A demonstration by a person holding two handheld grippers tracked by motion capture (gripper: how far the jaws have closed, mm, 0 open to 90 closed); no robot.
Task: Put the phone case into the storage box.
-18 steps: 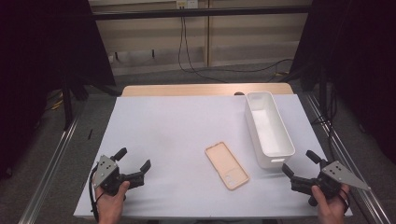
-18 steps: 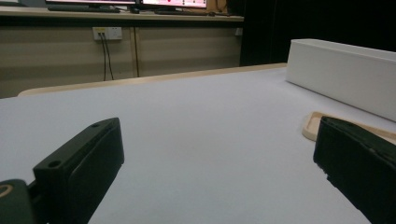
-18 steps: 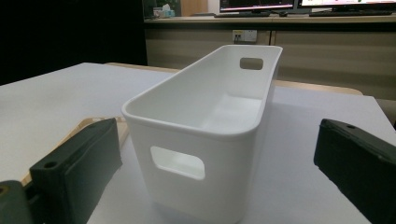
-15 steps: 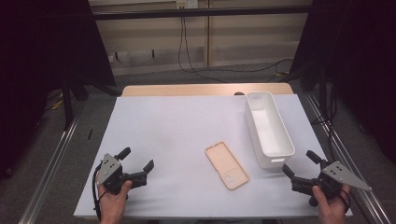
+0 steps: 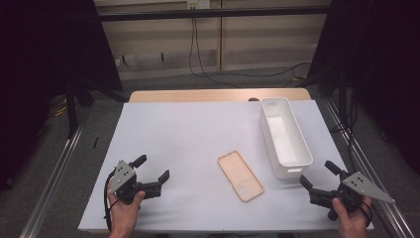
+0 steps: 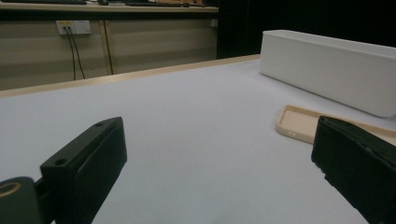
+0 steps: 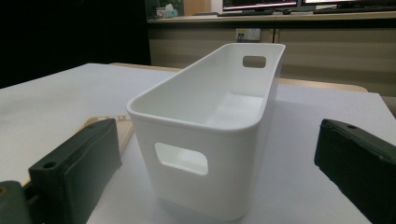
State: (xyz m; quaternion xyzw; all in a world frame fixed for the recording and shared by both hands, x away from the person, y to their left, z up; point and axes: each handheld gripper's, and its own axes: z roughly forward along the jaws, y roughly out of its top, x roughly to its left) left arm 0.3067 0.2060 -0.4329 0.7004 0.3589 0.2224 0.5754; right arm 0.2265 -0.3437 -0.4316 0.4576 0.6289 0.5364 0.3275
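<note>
Resting low at the near edge of the white table cover [image 5: 198, 124], the left gripper [image 5: 151, 173] and the right gripper [image 5: 317, 176] both stand with jaws spread wide and nothing between them. From the right gripper, the white bin [image 5: 286, 136] lies just ahead and slightly inward, its near short end with the handle cut-out facing the jaws squarely in the right gripper view [image 7: 205, 140]; its long axis runs away from that gripper toward the far edge of the table. Beyond the bin's near corner, inward from the right gripper, lies the tan phone case [image 5: 240, 175], flat on the cover with its hollow side up, close beside the bin but apart from it; a sliver of it shows past the bin's left wall [image 7: 123, 128]. From the left gripper the case lies off to the right and a little forward, across open cover, with the bin behind it [image 6: 299, 123]. Its long axis slants, the far end leaning toward the left gripper's side. Both grippers sit about equally far from the case, and the right gripper is much the nearer to the bin, so I judge a grasp on the case could fall to either hand.
</note>
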